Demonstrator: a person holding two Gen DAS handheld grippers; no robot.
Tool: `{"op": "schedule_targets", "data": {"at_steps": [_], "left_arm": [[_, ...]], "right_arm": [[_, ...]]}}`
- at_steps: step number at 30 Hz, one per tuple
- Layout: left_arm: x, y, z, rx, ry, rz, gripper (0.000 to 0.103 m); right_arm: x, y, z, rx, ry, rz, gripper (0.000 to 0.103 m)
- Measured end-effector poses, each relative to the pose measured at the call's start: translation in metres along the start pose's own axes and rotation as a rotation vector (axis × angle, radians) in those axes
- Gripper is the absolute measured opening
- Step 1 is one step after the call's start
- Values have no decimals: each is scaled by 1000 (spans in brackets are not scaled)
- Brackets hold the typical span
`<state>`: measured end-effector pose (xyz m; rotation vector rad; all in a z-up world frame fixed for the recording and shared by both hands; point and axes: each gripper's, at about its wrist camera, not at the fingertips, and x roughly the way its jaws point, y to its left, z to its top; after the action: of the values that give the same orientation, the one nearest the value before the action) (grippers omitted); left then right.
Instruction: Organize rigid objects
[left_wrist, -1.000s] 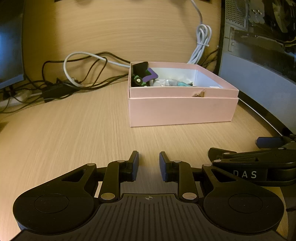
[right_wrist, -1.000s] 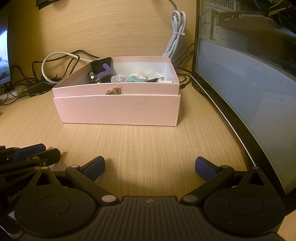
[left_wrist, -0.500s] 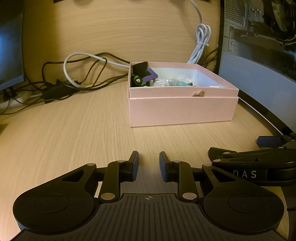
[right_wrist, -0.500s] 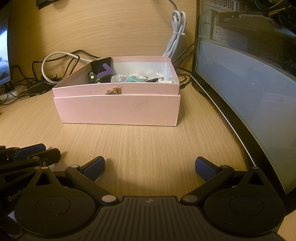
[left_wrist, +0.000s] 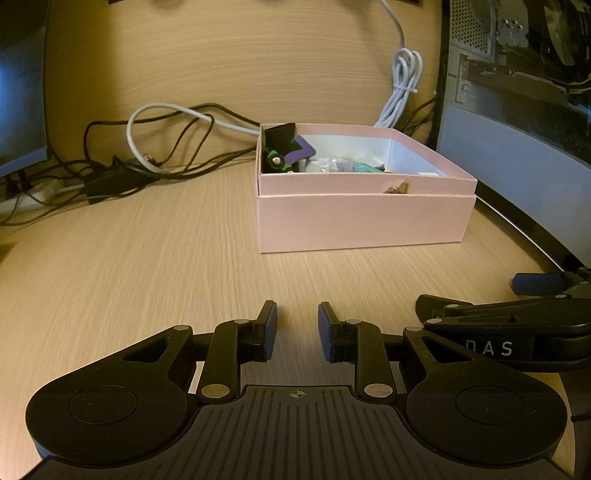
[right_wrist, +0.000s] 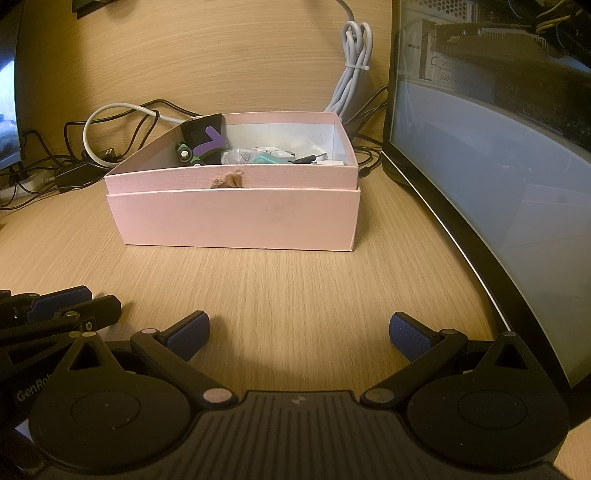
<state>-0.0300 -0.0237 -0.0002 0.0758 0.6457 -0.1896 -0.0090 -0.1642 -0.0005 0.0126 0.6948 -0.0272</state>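
Pink box (right_wrist: 236, 218) sits on the wooden desk (right_wrist: 295, 291), open-topped, seated in its own lid, with a small brown scuff on the near rim. Inside, at the box's back left corner: a black piece with a purple hooked part (right_wrist: 208, 146) and a green wheel-like bit beside it. Toward the box's middle, a clear plastic bag (right_wrist: 240, 156) and a teal item (right_wrist: 271, 158); near the right inner wall, a small white thing, too small to identify. Behind the box to its left, a tangle of black and grey cables (left_wrist: 166, 147); behind it to its right, a tied bundle of grey cable (right_wrist: 351, 77). A dark curved monitor (right_wrist: 498, 184) stands just right of the box. Left gripper (left_wrist: 297, 332) hovers over bare desk well in front of the box, jaws narrowly parted, nothing between the blue pads. Right gripper (right_wrist: 299, 334) also in front of the box, jaws spread wide, empty. The two grippers sit side by side, close, each visible at the edge of the other's view.
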Motion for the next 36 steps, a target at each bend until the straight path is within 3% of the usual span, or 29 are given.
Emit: {"op": "schedule_targets", "data": {"at_steps": [36], "left_arm": [[0, -1, 0, 3, 0, 5, 27]], "right_arm": [[0, 0, 0, -1, 0, 1, 103]]}}
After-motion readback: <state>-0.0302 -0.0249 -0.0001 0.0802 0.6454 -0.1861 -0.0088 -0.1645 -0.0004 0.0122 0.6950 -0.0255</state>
